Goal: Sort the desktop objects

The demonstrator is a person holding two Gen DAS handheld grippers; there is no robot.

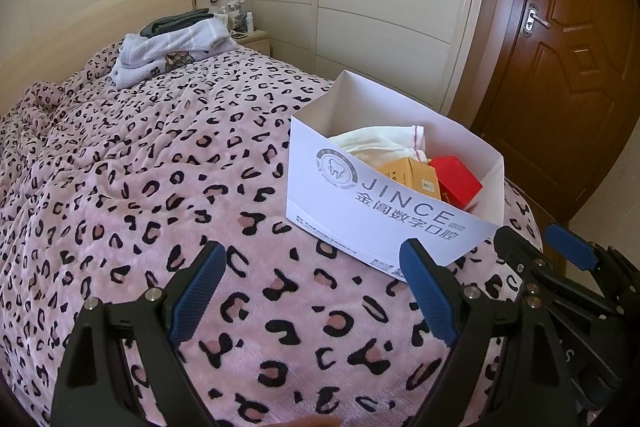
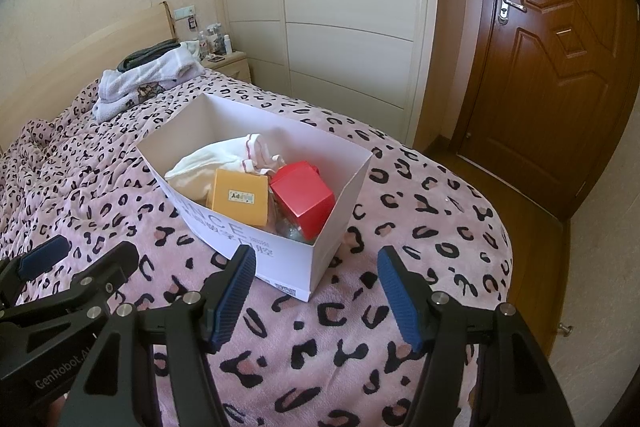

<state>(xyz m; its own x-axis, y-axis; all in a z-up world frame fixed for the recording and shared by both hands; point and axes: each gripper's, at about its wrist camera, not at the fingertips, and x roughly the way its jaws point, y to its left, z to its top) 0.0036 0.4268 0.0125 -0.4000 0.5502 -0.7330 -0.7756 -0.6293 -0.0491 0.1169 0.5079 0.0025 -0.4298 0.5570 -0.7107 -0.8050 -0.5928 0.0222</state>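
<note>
A white open box (image 1: 360, 211) printed JINCE sits on the pink leopard-print bed (image 1: 160, 155); it also shows in the right wrist view (image 2: 340, 207). Inside lie a cream cloth (image 2: 212, 163), a yellow carton (image 2: 240, 201) and a red carton (image 2: 302, 197), with something clear under them. My left gripper (image 1: 316, 263) is open and empty above the blanket, just left of the box's near corner. My right gripper (image 2: 316, 267) is open and empty, its fingers on either side of the box's near corner, apart from it. Each gripper shows at the edge of the other's view.
Folded pale towels with a dark garment on top (image 1: 176, 47) lie near the headboard. A nightstand with small bottles (image 1: 244, 27) stands beyond. White wardrobe doors (image 2: 348, 7) and a brown wooden door (image 2: 560, 67) are at the right. The bed edge drops to a wooden floor (image 2: 520, 195).
</note>
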